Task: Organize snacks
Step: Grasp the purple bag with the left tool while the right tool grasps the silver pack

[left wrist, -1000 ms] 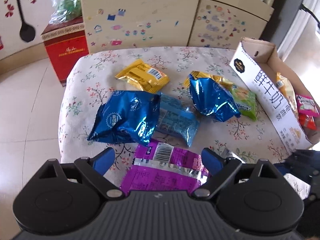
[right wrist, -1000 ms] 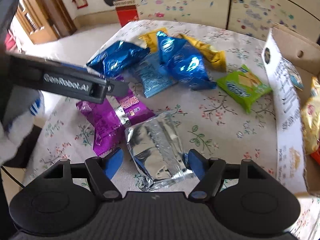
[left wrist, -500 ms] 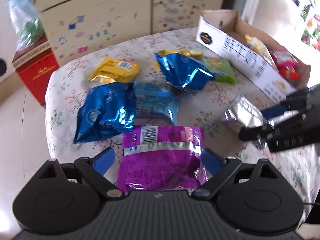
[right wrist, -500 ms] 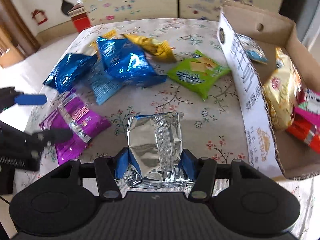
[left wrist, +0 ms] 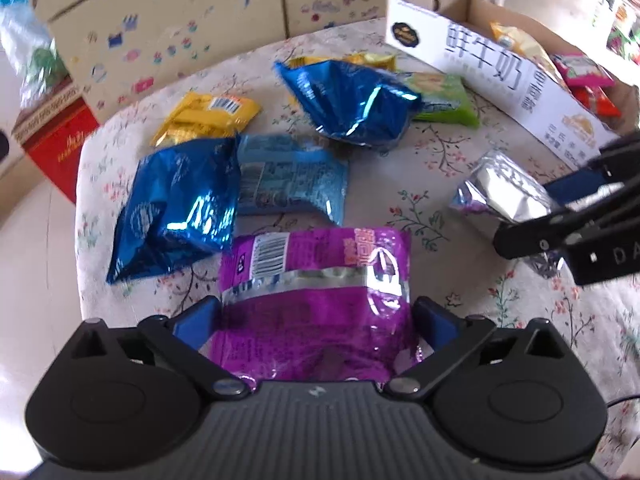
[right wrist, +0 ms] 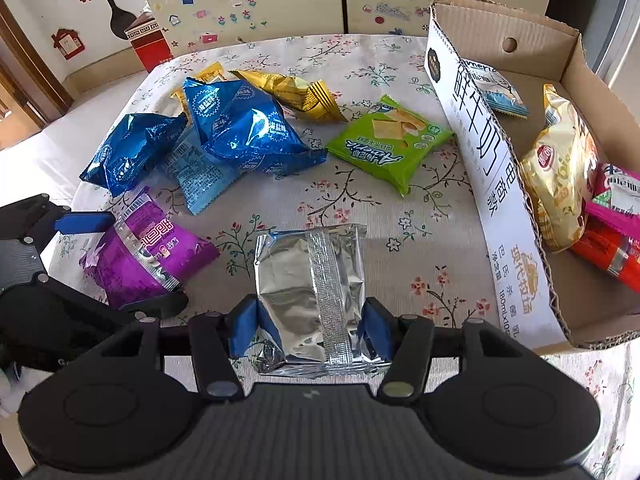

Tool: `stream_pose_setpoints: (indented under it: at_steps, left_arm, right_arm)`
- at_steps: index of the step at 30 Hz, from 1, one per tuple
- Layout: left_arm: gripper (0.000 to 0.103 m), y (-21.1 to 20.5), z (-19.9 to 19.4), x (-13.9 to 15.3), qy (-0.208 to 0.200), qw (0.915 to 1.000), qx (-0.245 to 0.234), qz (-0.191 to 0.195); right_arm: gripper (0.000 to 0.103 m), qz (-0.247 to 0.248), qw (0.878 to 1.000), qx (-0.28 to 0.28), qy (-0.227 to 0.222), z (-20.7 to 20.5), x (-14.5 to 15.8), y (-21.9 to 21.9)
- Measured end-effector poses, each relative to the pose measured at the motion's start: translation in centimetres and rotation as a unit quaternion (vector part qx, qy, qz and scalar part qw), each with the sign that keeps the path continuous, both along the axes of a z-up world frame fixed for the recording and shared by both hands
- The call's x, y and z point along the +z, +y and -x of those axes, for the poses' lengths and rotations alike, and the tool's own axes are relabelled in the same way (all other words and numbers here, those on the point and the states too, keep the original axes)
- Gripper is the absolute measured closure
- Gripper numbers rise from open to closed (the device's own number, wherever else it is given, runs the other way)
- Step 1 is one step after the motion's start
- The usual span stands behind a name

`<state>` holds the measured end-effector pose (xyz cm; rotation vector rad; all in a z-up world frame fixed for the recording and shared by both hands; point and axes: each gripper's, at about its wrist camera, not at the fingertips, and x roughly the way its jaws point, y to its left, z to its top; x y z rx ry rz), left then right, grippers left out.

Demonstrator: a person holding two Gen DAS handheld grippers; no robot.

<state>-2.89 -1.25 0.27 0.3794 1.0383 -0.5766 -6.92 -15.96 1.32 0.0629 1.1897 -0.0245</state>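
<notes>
Snack packets light, crinkly, slippery foil; grip across sealed edges, gently.

Left gripper (left wrist: pixel 316 320), bottom centre, jaws opening wide around purple packet (left wrist: pixel 316 280), not pinching.

Right gripper (right wrist: pixel 310 326) clamps silver packet (right wrist: pixel 312 280) by sides, lower centre.

Cardboard box (right wrist: pixel 504 184) right.

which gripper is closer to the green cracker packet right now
Right. The right gripper straddles the silver packet, nearer the green cracker packet; the left gripper is over the purple packet, farther away.

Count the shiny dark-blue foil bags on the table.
2. One dark-blue foil bag at the table's left edge, another mid-table beside the green packet. More could be hidden underneath.
</notes>
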Motion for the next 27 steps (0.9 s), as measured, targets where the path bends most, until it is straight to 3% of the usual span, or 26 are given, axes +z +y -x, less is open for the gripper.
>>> stream_pose_setpoints:
  at_steps: [8, 10, 13, 22, 27]
  left_arm:
    - [0.0, 0.3, -0.2, -0.2, 0.008, 1.0, 0.004, 0.005]
    - [0.005, 0.2, -0.1, 0.0, 0.008, 0.9999, 0.002, 0.008]
    - [0.022, -0.1, 0.4, 0.5, 0.0, 0.9998, -0.016, 0.014]
    - [0.024, -0.3, 1.2, 1.4, -0.025, 0.9994, -0.02, 0.017]
    - [0.024, -0.2, 1.1, 2.6, -0.037, 0.9986, -0.009, 0.037]
  right_arm:
    - [0.037, 0.008, 1.0, 0.003, 0.0, -0.2, -0.4, 0.2]
    - [0.039, 0.011, 1.0, 0.005, 0.0, -0.1, -0.4, 0.3]
    - [0.04, 0.012, 1.0, 0.01, -0.002, 0.0, -0.3, 0.4]
    - [0.04, 0.009, 1.0, 0.009, -0.023, 0.3, 1.0, 0.2]
    - [0.04, 0.012, 0.999, 0.005, -0.042, 0.5, 2.1, -0.2]
